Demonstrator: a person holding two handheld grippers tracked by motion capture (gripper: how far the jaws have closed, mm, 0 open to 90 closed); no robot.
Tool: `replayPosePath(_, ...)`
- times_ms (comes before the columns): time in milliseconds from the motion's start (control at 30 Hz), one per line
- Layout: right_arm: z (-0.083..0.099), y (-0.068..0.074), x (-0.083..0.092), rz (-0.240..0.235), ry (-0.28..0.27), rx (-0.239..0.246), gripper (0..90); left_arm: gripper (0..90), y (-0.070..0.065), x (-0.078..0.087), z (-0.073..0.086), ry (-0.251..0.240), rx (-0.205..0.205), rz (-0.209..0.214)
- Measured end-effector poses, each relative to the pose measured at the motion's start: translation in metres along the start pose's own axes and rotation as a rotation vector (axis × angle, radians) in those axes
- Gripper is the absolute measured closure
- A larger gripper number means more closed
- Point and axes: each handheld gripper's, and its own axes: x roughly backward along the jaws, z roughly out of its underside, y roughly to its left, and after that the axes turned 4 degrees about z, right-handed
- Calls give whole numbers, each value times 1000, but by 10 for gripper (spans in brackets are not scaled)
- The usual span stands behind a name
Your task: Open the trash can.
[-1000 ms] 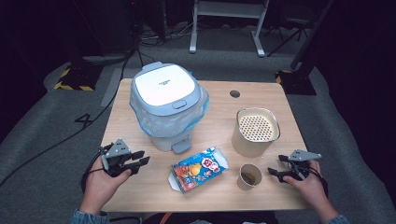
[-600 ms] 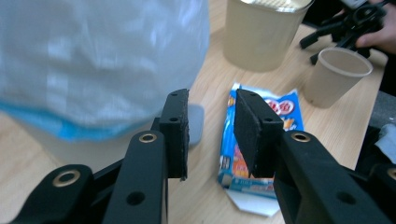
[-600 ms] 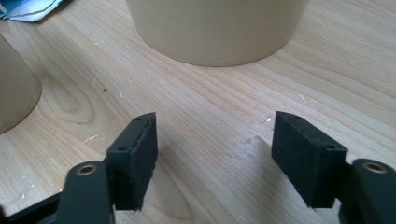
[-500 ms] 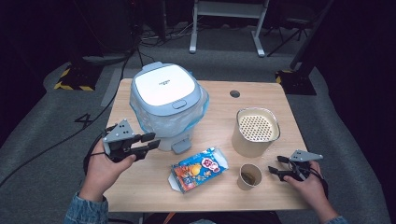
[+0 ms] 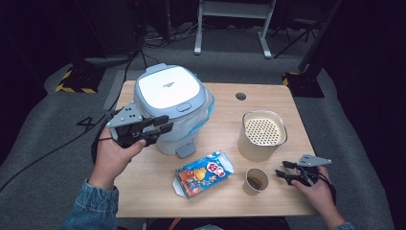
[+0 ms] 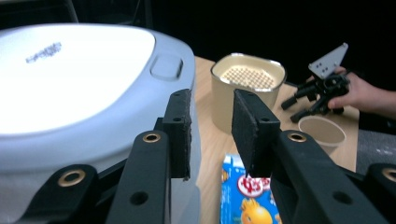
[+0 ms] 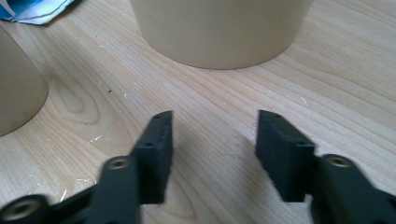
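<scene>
- At a wooden table (image 5: 225, 115), a person's left hand (image 5: 114, 154) holds the left gripper (image 5: 163, 127) against the near-left flank of a grey-blue bin (image 5: 170, 103) with a white lid (image 5: 167, 86).
- In the high view the gripper's tips lie over the bin's side wall, just below the lid's rim; whether they touch it cannot be told.
- The left gripper view looks along its two black pads (image 6: 180, 130), parted with bare air between them and clasping nothing; they have just been closing a little. The bin's lid edge sits just left of the left-hand pad.
- The bin stands on the table's far-left part, with a clear bag liner (image 5: 207, 106) bulging at its right side and a grey foot pedal (image 5: 185, 150) at its front.
- The right gripper (image 5: 282, 172) rests low at the table's near-right edge in the person's right hand (image 5: 317, 187), tips aimed at a paper cup (image 5: 255, 180) just beside them but apart from it.
- Its jaws have just been closing and stand part-way apart with bare wood between them, gripping nothing, as the right gripper view shows.
- A cream canister (image 5: 261, 135) with a perforated top stands behind the cup; a colourful snack box (image 5: 205, 172) lies flat between bin and cup.
</scene>
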Motion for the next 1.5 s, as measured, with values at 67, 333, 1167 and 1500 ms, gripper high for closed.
replayPosePath(67,0,0,0,0,-3,1,522,690,2,-2,-4,-13,2,-9)
replayPosePath(333,0,0,0,3,-3,-4,533,715,9,-20,-20,-17,9,-53)
replayPosePath(1167,0,-1,1,-9,-6,-7,621,900,7,-55,-33,107,-28,-192)
replayPosePath(1500,0,-1,1,-10,-6,-8,620,900,0,-58,-33,140,-59,-195)
